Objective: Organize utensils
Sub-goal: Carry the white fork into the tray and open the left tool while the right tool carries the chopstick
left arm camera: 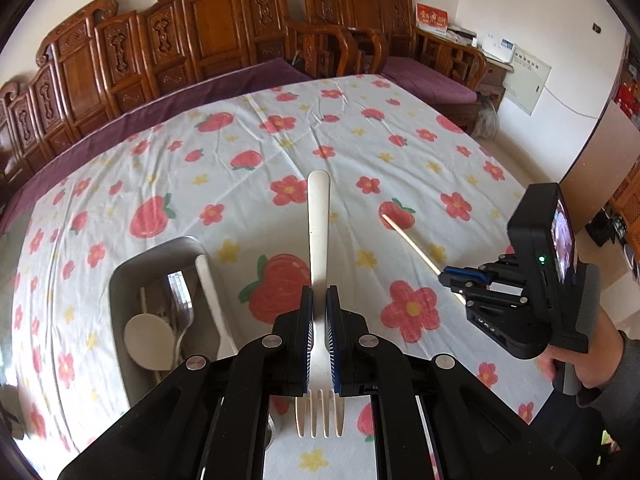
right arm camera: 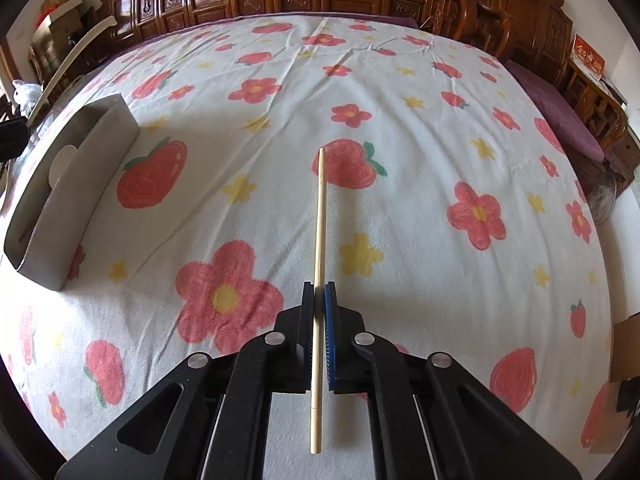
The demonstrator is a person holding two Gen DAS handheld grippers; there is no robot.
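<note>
my left gripper (left arm camera: 319, 300) is clamped on the fork (left arm camera: 319, 240), my right gripper (right arm camera: 319, 294) on the chopstick (right arm camera: 319, 248). i'd carry the fork toward 8 o'clock over the grey tray (left arm camera: 132, 272) and lower it flat.

Gray tray's (right arm camera: 60, 184) contents mostly hidden behind its wall.

Left gripper (left arm camera: 319, 300), pitched steeply downward, is shown with jaws closed on a fork (left arm camera: 319, 240). Right gripper (right arm camera: 319, 292), likewise pitched downward, is shown with jaws closed on a chopstick (right arm camera: 319, 240); it is carried by a sleeved hand (left arm camera: 576, 364) wrapped around its handle.
</note>
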